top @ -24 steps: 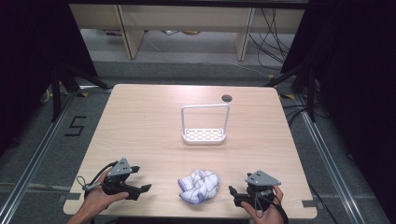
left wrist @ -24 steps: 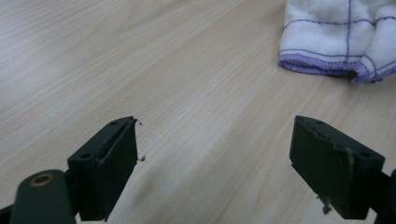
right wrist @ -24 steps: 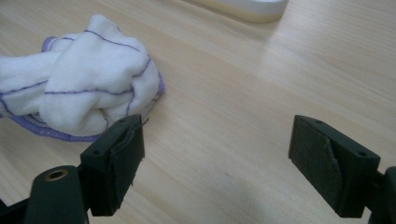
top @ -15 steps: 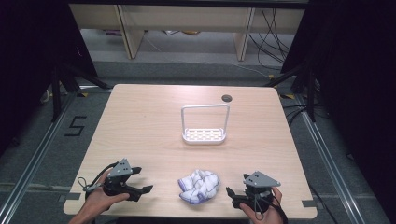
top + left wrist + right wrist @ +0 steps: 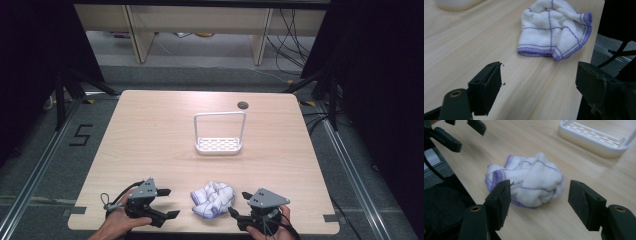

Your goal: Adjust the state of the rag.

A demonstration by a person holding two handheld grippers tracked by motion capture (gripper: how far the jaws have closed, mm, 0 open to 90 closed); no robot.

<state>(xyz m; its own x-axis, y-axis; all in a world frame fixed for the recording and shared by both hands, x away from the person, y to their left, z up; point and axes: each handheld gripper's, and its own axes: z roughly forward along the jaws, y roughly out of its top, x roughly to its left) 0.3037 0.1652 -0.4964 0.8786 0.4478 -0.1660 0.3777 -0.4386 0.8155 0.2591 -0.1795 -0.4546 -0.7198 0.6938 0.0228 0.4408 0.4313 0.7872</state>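
A crumpled white cloth with purple stitching and edging [image 5: 213, 198] [image 5: 555, 30] [image 5: 527, 183] lies near the table's front edge, between the two grippers. To its left, my left gripper [image 5: 168, 203] [image 5: 540, 85] is open and empty, jaws pointing at the cloth from a short way off. On the other side, my right gripper [image 5: 240, 204] [image 5: 540, 202] is open too, jaws spread just short of the cloth without touching it. Both are held low over the wood by a person's hands.
A white slotted tray with a tall wire handle [image 5: 219, 144] [image 5: 592, 138] stands at mid-table behind the cloth. A dark cable hole [image 5: 243, 105] sits near the far edge. The table's front edge [image 5: 200, 231] runs just under the hands; floor rails flank the table.
The right gripper has edged slightly left toward the cloth. The left gripper and the cloth have hardly moved.
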